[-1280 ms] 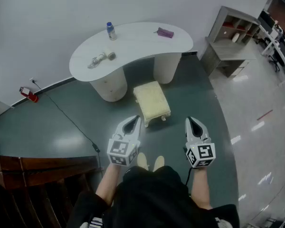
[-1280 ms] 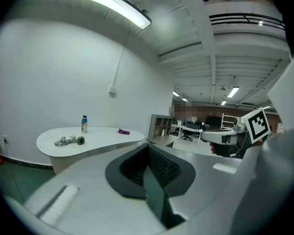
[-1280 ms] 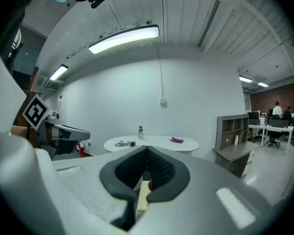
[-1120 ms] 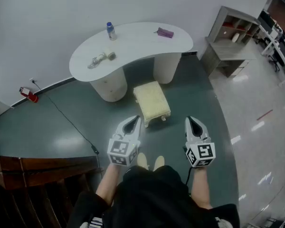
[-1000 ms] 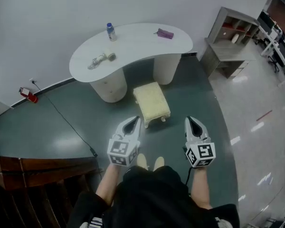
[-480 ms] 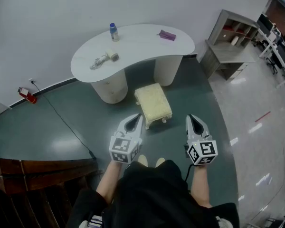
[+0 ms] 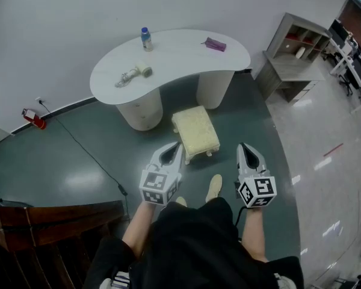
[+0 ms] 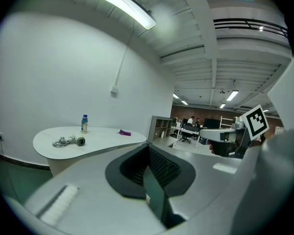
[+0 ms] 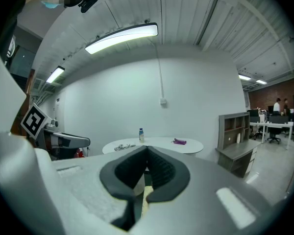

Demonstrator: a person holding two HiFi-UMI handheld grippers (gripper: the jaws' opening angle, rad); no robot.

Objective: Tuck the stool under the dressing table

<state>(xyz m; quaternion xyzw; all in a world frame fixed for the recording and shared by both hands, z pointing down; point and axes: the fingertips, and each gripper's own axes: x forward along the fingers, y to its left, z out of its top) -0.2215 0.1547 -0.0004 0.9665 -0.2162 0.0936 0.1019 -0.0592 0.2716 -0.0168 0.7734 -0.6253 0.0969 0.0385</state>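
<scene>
A cream cushioned stool (image 7: 195,132) stands on the dark green floor, just in front of the white kidney-shaped dressing table (image 7: 180,62). The stool is out from under the tabletop, between the table's two round pedestals. My left gripper (image 7: 174,150) hovers at the stool's near left corner, jaws shut and empty. My right gripper (image 7: 247,152) is to the stool's right, also shut with nothing in it. In the right gripper view a sliver of the stool (image 9: 147,195) shows through the closed jaws; the table (image 9: 161,145) lies beyond. The left gripper view shows the table (image 8: 95,145) ahead.
On the table lie a water bottle (image 7: 146,39), a hair dryer (image 7: 133,74) and a purple item (image 7: 215,44). A cable (image 7: 84,151) runs across the floor at left. A grey shelf unit (image 7: 292,56) stands at right. A wooden railing (image 7: 54,215) is at bottom left.
Both grippers have drifted forward toward the stool as the person steps ahead; one shoe now shows between them. Both jaws stay shut.
</scene>
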